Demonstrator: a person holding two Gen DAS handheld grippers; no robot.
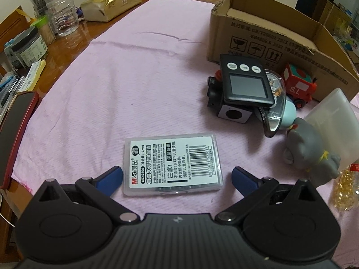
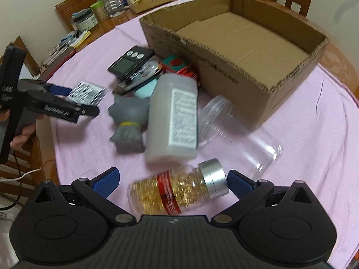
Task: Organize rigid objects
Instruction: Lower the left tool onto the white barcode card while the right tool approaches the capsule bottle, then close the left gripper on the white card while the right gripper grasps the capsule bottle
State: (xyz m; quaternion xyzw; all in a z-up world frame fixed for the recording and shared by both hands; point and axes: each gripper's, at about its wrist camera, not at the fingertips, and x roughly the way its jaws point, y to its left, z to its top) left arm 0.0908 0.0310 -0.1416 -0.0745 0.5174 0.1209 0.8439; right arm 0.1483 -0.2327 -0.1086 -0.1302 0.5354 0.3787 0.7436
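Observation:
A flat clear plastic case with a barcode label [image 1: 172,164] lies on the pink cloth [image 1: 107,85], between the blue tips of my open left gripper [image 1: 177,177], untouched. My right gripper [image 2: 172,179] stands open around a lying bottle of gold capsules [image 2: 177,190] with a silver cap; its right tip is close to the cap. In the right wrist view the left gripper [image 2: 74,98] hovers over the case [image 2: 87,92]. An open cardboard box [image 2: 235,44] sits at the back.
A pile lies by the box: black timer [image 1: 243,80], red toy train [image 1: 298,85], grey cat figure [image 2: 128,121], frosted white bottle [image 2: 172,116], clear jar on its side [image 2: 237,134]. Tissue pack [image 1: 112,2], bottles and jars line the table's left edge.

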